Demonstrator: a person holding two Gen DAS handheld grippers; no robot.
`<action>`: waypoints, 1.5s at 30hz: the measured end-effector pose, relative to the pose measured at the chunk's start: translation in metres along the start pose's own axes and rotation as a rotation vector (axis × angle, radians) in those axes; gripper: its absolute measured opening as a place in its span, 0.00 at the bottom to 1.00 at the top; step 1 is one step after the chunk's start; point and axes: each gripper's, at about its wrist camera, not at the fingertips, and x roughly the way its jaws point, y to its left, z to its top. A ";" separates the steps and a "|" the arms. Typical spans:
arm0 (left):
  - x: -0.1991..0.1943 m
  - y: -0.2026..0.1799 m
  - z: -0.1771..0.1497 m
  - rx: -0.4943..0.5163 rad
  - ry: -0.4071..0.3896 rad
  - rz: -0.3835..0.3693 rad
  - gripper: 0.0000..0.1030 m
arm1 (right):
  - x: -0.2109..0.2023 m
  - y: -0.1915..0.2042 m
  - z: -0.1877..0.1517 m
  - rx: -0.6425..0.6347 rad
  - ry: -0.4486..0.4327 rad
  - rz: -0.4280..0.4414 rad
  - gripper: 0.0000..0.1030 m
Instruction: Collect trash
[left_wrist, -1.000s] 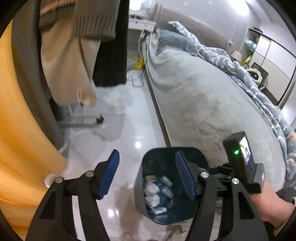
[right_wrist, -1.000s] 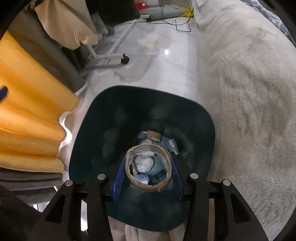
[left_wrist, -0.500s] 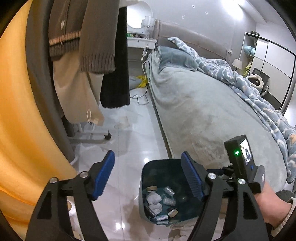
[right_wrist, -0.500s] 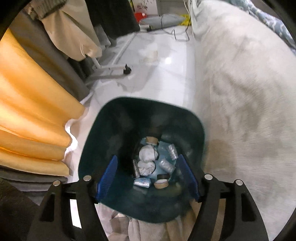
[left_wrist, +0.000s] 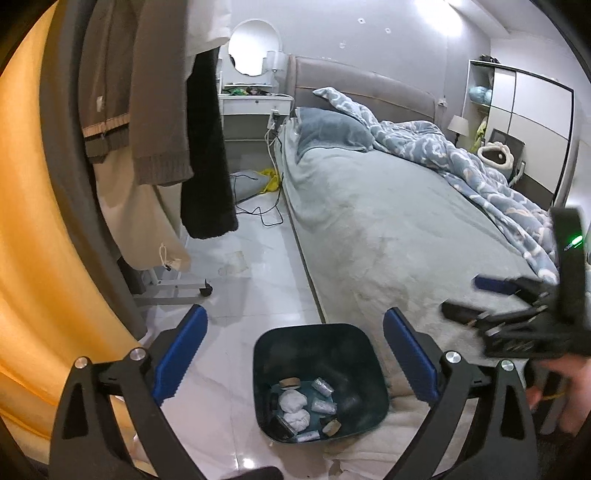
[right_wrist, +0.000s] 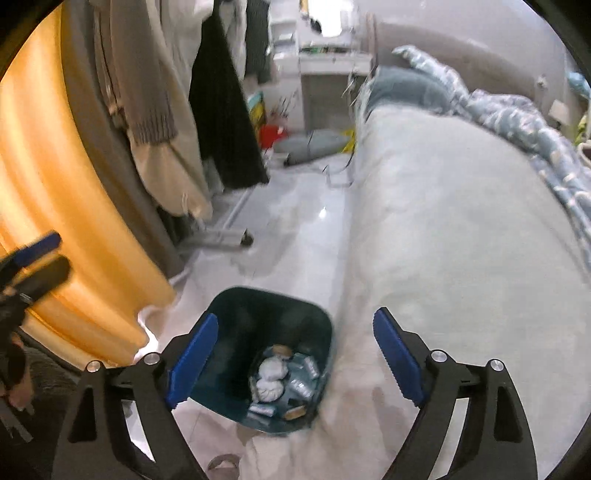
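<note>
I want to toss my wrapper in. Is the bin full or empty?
Neither: the bin holds only a low layer of trash on its bottom, its walls bare above.

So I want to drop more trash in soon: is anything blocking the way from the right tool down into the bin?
Nothing visible does. The right tool is empty, jaws opening, above the dark bin, whose mouth is uncovered with trash at its bottom.
</note>
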 end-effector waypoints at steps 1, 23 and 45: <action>-0.001 -0.005 0.000 0.000 -0.005 0.000 0.95 | -0.009 -0.004 -0.001 0.003 -0.016 -0.009 0.88; -0.032 -0.092 -0.021 0.094 -0.104 0.020 0.97 | -0.188 -0.111 -0.077 0.085 -0.300 -0.219 0.97; -0.032 -0.098 -0.035 0.096 -0.090 0.021 0.97 | -0.189 -0.089 -0.078 -0.020 -0.279 -0.172 0.97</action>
